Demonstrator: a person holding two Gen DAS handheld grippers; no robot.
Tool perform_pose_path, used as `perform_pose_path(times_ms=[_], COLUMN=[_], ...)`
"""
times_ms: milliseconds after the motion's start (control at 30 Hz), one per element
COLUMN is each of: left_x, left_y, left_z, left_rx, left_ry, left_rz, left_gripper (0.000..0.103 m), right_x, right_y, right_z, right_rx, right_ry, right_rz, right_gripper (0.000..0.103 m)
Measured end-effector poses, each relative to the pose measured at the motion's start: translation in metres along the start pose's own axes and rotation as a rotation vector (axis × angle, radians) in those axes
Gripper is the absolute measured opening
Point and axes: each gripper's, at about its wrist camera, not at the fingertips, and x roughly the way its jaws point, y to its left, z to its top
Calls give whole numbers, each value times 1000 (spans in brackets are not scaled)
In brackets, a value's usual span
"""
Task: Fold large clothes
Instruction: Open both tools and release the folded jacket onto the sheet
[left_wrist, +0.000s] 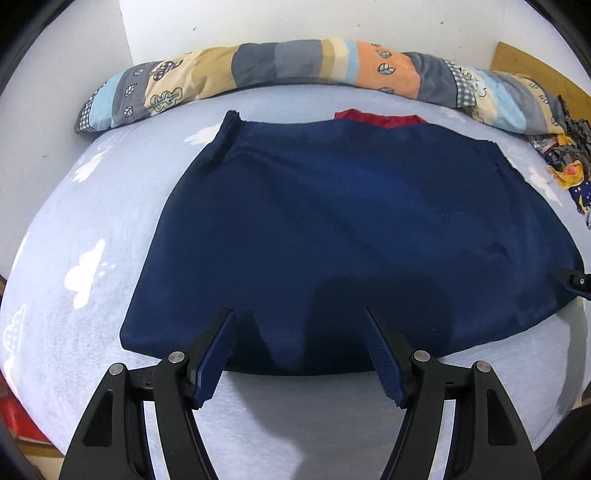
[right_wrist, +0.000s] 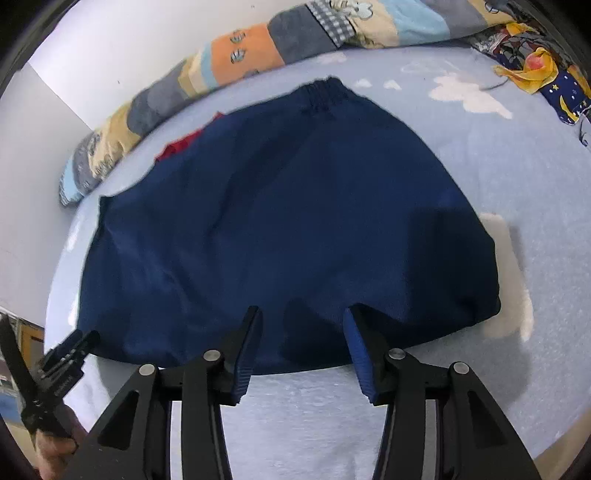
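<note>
Left wrist view showed the garment (left_wrist: 332, 229) flat on the bed (left_wrist: 74, 258); left tongs (left_wrist: 299, 328) and right tongs (right_wrist: 303, 325) were both apart. Each should pinch the near hem fully, both layers.

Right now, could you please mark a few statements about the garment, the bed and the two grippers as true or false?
1. The navy garment lies spread flat on the bed sheet. True.
2. The left gripper is shut on the garment's hem. False: its jaws are open and hold nothing.
3. Red fabric peeks out at the garment's far edge. True.
4. The right gripper has lifted a corner. False: its jaws are open, the garment lies flat.
</note>
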Motion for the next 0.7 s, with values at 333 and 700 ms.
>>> perform_pose_path(times_ms=[333,700], left_x=[1,-5], left_y=[-18,-12], left_z=[-1,-9], left_rx=[73,99], left_ry=[-27,-38], left_rz=[38,84], left_gripper=[69,69], right_x=[-22,5], right_y=[17,84], right_z=[-7,-15], right_rx=[-63,-239], right_ry=[-79,-17], right_rz=[63,69], right_gripper=[50,50])
